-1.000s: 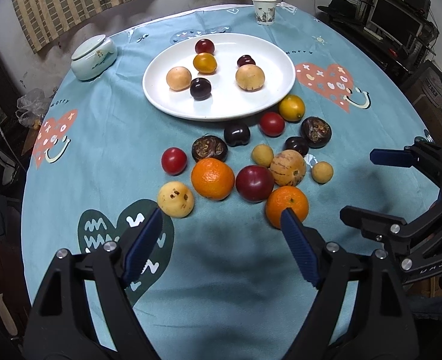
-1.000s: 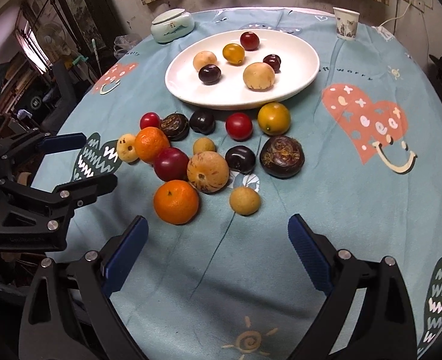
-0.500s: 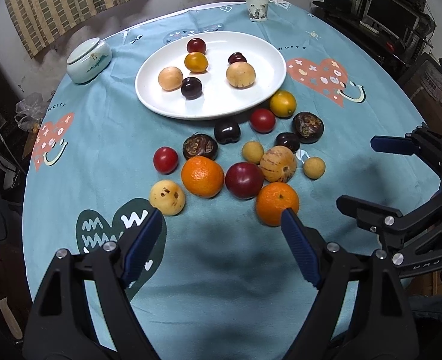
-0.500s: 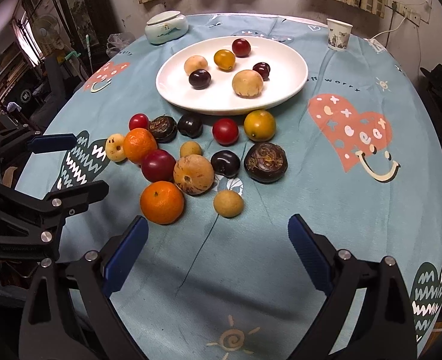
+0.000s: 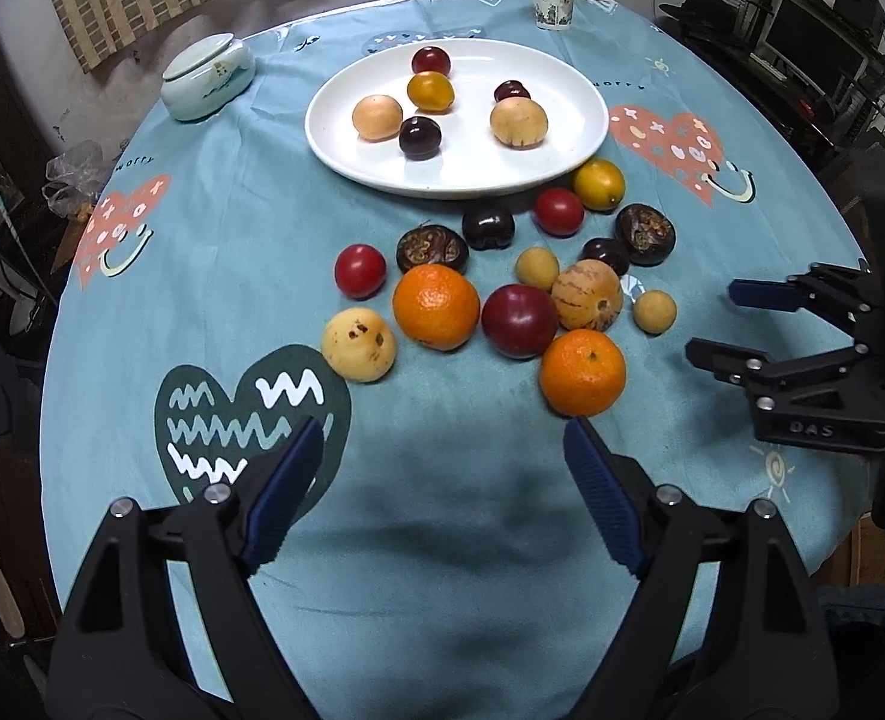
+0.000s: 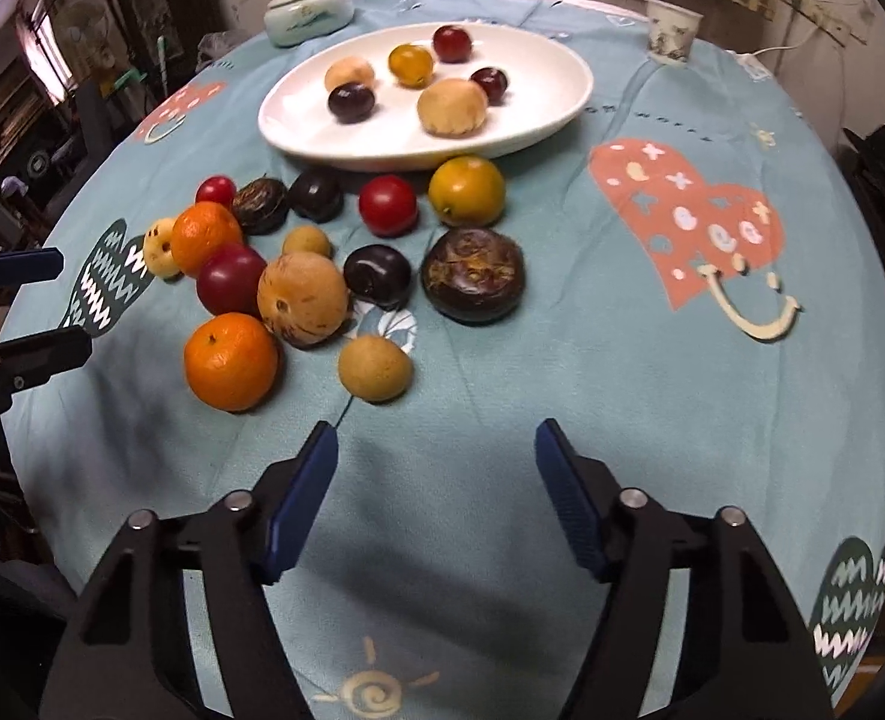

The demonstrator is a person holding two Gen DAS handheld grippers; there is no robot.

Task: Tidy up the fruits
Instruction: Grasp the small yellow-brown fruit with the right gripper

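The round table (image 6: 562,360) under its blue heart-print cloth carries a loose heap of fruit short of the white plate (image 6: 538,120). The small tan fruit (image 6: 375,368) lies at 11 o'clock from your right gripper (image 6: 436,444), near its left finger; being round, it needs no alignment. Your left gripper (image 5: 444,435) is farther from it. Both sets of fingers stand wide and empty.

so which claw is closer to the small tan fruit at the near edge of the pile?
Right. The right claw sits open just short of the small tan fruit; the left claw is further off, near the orange.
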